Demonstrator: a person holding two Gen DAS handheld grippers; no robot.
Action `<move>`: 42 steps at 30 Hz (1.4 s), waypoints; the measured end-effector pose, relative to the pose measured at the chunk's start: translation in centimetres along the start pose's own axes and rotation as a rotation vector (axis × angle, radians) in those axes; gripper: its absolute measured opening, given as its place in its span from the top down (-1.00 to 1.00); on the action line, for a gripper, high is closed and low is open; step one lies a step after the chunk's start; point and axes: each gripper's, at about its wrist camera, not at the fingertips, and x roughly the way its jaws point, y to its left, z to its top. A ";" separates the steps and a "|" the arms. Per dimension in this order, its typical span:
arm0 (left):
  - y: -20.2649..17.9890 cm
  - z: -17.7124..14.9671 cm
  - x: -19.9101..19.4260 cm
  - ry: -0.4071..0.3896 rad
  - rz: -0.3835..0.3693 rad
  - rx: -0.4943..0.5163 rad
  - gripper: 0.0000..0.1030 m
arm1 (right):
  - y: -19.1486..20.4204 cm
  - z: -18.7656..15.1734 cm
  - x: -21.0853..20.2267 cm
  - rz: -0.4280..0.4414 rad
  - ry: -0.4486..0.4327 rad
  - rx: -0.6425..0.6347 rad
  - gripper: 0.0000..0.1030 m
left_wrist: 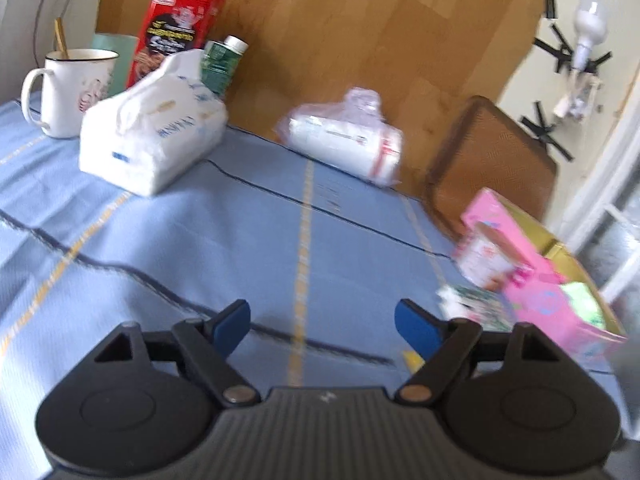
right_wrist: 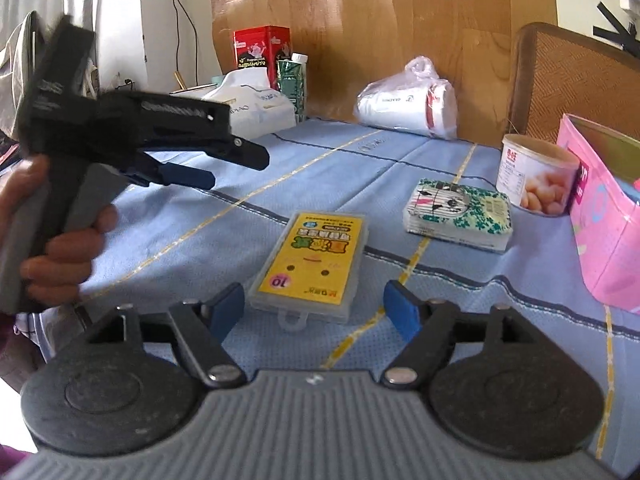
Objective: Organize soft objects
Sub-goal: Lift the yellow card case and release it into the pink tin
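Note:
On the blue tablecloth [left_wrist: 240,248] a white tissue pack [left_wrist: 152,136] lies at the back left, and a bag-wrapped white tissue bundle [left_wrist: 344,140] at the back middle. A small green panda tissue pack [right_wrist: 460,216] lies right of centre. A yellow pack in a clear case [right_wrist: 312,260] rests just ahead of my right gripper [right_wrist: 314,314]; its near end lies between the open fingers, untouched. My left gripper [left_wrist: 324,330] stands open over bare cloth with nothing in it. In the right wrist view the left gripper [right_wrist: 232,168] hangs at the left in a hand.
A mug [left_wrist: 68,88], a red tin [left_wrist: 176,32] and a green carton [left_wrist: 220,64] stand behind the tissue pack. A pink box [right_wrist: 600,208] and a food can [right_wrist: 536,184] sit at the right edge. A brown chair back [left_wrist: 492,164] and a cardboard sheet rise behind the table.

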 end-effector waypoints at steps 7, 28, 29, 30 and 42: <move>-3.7 -1.4 0.5 0.202 -0.080 0.002 -0.24 | -0.1 0.2 0.4 -0.004 0.009 -0.022 -0.47; -21.4 2.1 4.1 0.157 -0.358 0.315 0.15 | -7.7 1.6 -9.1 -0.296 -0.368 0.093 -0.19; -22.6 2.1 4.9 0.163 -0.371 0.329 0.15 | -8.9 1.6 -9.6 -0.318 -0.375 0.113 -0.19; -23.9 2.2 5.9 0.170 -0.387 0.341 0.15 | -9.9 1.5 -10.0 -0.340 -0.383 0.128 -0.19; -28.1 1.0 10.6 0.183 -0.318 0.396 -0.11 | -20.7 0.1 -8.4 -0.738 -0.322 0.154 -0.20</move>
